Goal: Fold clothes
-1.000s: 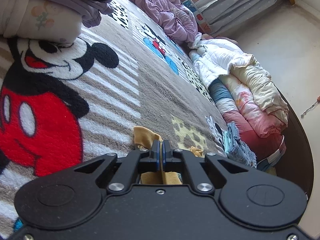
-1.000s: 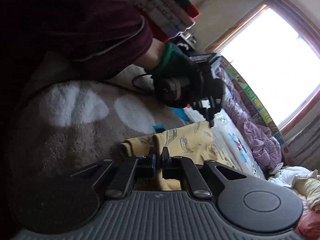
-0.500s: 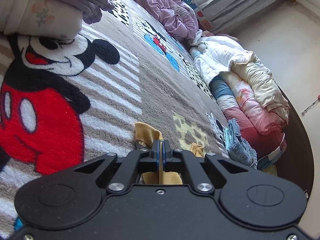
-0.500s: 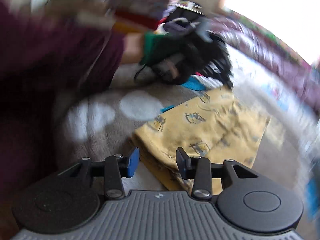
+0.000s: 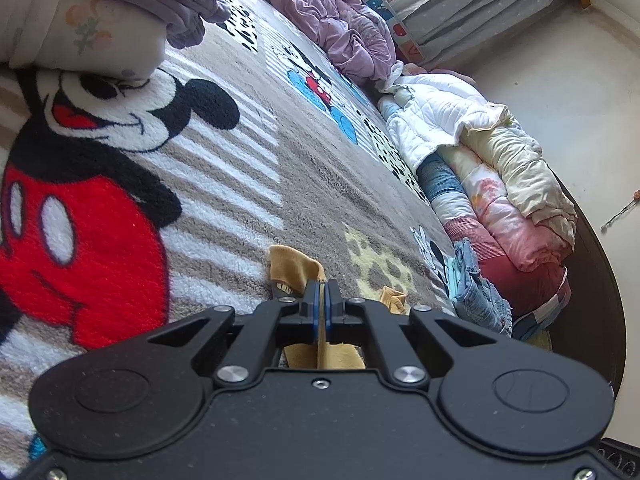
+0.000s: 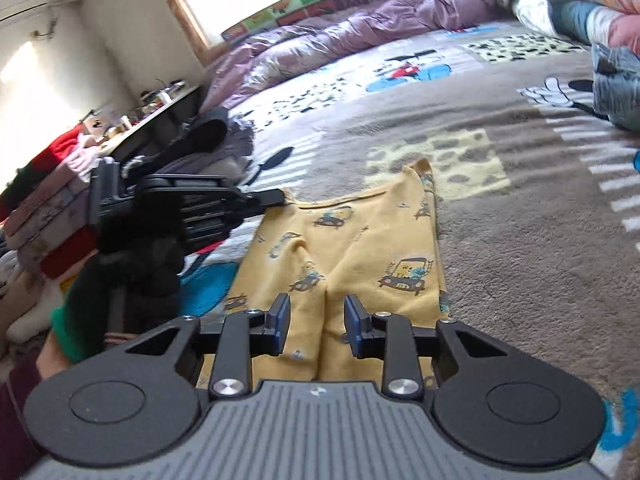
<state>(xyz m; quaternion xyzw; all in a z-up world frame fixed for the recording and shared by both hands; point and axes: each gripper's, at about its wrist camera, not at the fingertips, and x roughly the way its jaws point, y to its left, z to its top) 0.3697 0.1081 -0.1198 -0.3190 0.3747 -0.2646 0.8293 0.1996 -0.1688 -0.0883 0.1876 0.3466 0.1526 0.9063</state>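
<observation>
Open blanket (image 6: 520,208) stretches ahead and right of the yellow garment (image 6: 352,248), passable. Left side blocked: left gripper (image 6: 276,199) pinching the garment's corner, folded clothes stack (image 6: 48,216) behind it. Far right edge: denim pile (image 6: 616,88), rolled quilts (image 5: 516,208). Purple duvet (image 6: 360,36) bounds the far end.

The garment (image 6: 360,248) under me is mustard yellow, printed with small grey-blue cartoon cars. My jaws carry blue pads on black frames. The blanket (image 5: 240,184) is taupe with white stripes, a red, black and white cartoon mouse, blue patches and a pale yellow spotted square. The quilt (image 5: 332,12) is lilac. The rolled bedding (image 5: 516,216) is white, cream, floral pink and dark red.
</observation>
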